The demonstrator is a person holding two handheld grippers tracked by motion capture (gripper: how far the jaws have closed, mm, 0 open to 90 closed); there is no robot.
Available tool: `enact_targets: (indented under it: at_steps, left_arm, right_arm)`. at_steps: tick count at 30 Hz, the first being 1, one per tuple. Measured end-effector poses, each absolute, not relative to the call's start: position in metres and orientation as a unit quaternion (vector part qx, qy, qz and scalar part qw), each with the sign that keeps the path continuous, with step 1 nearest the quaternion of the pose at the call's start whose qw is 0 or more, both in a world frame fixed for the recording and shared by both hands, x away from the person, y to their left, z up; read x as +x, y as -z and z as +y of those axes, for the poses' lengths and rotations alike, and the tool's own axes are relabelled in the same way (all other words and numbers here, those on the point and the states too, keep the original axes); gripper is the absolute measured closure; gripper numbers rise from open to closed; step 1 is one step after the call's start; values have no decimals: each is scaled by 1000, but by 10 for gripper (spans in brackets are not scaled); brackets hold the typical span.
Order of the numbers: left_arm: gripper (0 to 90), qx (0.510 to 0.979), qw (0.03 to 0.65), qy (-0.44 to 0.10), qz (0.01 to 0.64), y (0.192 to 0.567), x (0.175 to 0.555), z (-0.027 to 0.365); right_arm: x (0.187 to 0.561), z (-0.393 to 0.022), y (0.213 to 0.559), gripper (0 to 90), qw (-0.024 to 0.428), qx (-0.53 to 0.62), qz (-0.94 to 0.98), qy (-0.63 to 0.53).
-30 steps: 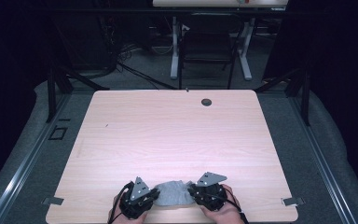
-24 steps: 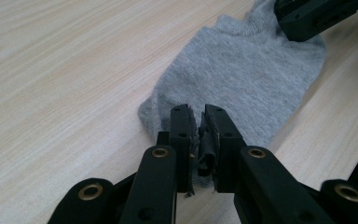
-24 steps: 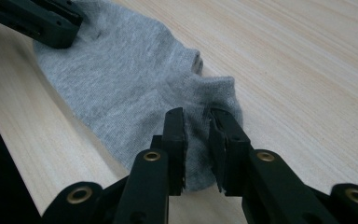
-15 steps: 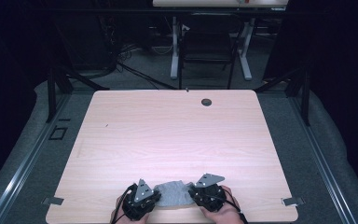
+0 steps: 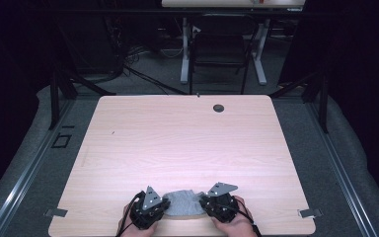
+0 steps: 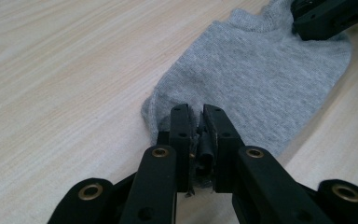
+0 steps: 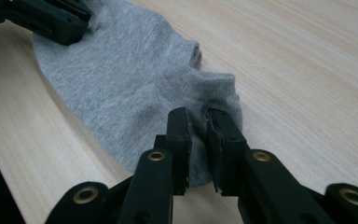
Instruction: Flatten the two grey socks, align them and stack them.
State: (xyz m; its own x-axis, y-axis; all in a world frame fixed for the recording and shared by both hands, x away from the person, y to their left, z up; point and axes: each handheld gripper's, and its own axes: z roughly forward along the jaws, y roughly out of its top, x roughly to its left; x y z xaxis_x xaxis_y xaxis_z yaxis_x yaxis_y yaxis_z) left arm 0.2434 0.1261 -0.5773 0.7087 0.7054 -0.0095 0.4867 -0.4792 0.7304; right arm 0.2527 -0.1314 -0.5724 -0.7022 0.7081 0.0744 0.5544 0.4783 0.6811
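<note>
The grey sock point(image 5: 183, 203) lies at the table's point(image 5: 187, 143) near edge. Left gripper point(image 6: 196, 122) pinches one end; right gripper point(image 7: 199, 126), jaws just closing, pinches the other, ready to stretch it flat.

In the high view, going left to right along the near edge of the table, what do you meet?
Left gripper → grey sock lying flat on the table → right gripper. Each gripper pinches one end of the sock.
</note>
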Motion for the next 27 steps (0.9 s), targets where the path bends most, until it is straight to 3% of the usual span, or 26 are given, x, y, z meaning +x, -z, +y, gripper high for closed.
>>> enact_targets:
  at_steps: [27]
  left_arm:
    - [814, 831, 379, -150, 379, 579, 292, 132]
  right_arm:
    - [297, -121, 573, 788, 118, 403, 836, -353]
